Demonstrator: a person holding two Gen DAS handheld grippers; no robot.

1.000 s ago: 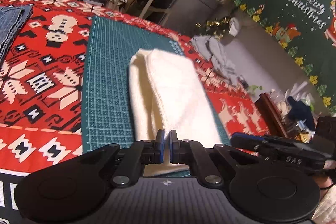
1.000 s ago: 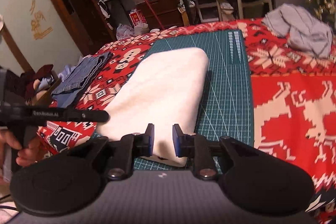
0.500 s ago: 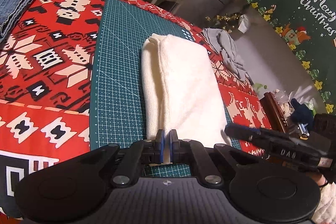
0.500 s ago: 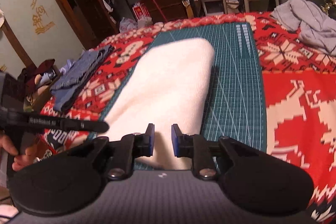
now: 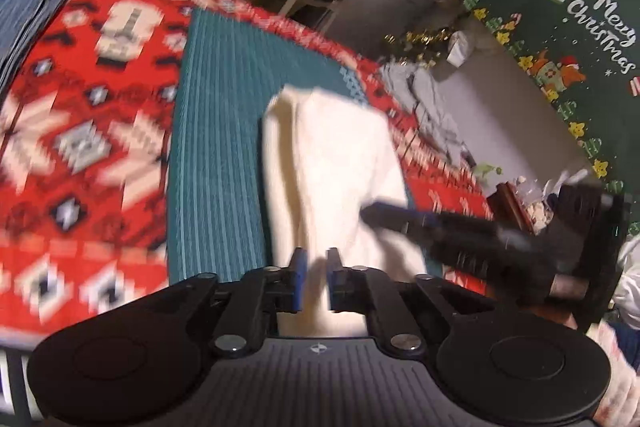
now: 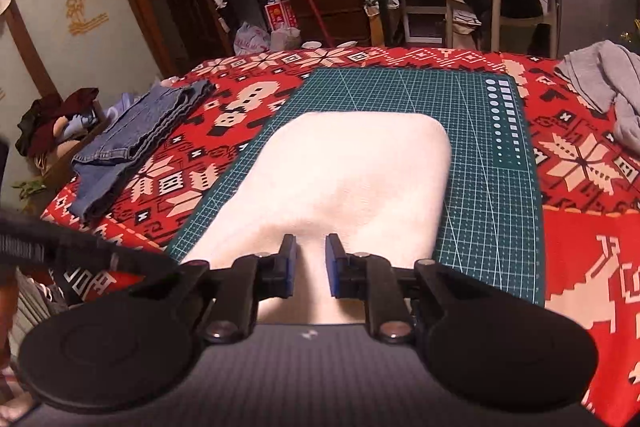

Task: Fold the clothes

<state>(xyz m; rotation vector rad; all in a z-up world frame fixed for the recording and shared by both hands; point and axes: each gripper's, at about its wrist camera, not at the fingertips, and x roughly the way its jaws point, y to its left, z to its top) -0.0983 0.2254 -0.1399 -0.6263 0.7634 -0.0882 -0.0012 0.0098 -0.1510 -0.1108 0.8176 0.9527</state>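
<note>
A folded cream-white garment (image 6: 352, 175) is lying on the green cutting mat (image 6: 492, 187), its near end reaching the mat's front edge, with the mat sitting on a red patterned tablecloth (image 6: 592, 251). The left gripper (image 5: 314, 261) is hovering over the garment's near end, its blue-padded jaws standing slightly apart with nothing between them. The right gripper (image 6: 311, 253) is hanging over the same near end, its jaws likewise parted and empty. Folded jeans (image 6: 132, 143) are resting on the cloth well to the left of the mat, and a crumpled grey garment (image 6: 600, 87) is lying at the far right.
</note>
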